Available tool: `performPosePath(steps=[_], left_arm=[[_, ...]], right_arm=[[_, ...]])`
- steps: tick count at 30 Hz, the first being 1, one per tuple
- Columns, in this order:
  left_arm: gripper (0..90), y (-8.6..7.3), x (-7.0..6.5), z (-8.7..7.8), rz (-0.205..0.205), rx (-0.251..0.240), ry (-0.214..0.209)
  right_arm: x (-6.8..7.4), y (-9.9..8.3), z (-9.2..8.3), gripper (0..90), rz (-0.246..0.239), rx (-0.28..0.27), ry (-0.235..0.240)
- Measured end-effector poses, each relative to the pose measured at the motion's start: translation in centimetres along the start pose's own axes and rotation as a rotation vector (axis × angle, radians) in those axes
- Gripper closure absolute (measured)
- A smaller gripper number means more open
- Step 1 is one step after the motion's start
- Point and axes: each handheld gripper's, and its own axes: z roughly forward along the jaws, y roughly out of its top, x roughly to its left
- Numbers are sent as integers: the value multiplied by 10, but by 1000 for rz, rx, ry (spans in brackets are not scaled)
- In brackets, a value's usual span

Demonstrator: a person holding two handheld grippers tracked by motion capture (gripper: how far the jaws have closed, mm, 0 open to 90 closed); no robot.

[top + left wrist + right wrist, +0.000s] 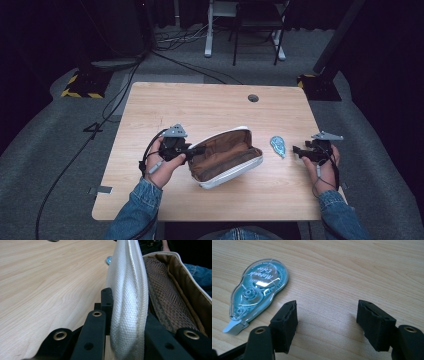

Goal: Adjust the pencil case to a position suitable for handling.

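Note:
An open white pouch [225, 157] with a brown lining lies on the wooden table [200, 105], just left of centre. My left gripper [197, 150] is shut on the pouch's near-left rim. In the left gripper view the white woven wall [128, 290] runs up between the black jaws of the left gripper [127, 322], and brown mesh [165, 305] lines the inside. A blue-green correction tape roller [278, 145] lies flat to the right of the pouch. My right gripper [296, 150] is open just right of it. The roller [258, 290] lies left of the jaws of the right gripper [327, 320], which hold nothing.
A round cable hole [253, 98] sits near the table's far edge. Beyond the table stand a chair and a white desk leg [209, 30] on grey carpet with cables. The person's denim sleeves [145, 200] come in from the front edge.

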Motion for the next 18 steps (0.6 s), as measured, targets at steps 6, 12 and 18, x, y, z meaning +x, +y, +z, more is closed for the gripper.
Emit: performPosePath(steps=[6,12,18], left_arm=[[842,-2,-8,5,31,33,-30],[841,-4,-14,13,63,71,-65],[840,-4,-19,19,88,109,-98]], right_arm=[[0,0,0,333,-1,0,0],[0,0,0,333,-1,0,-1],[0,0,0,333,-1,0,-1]])
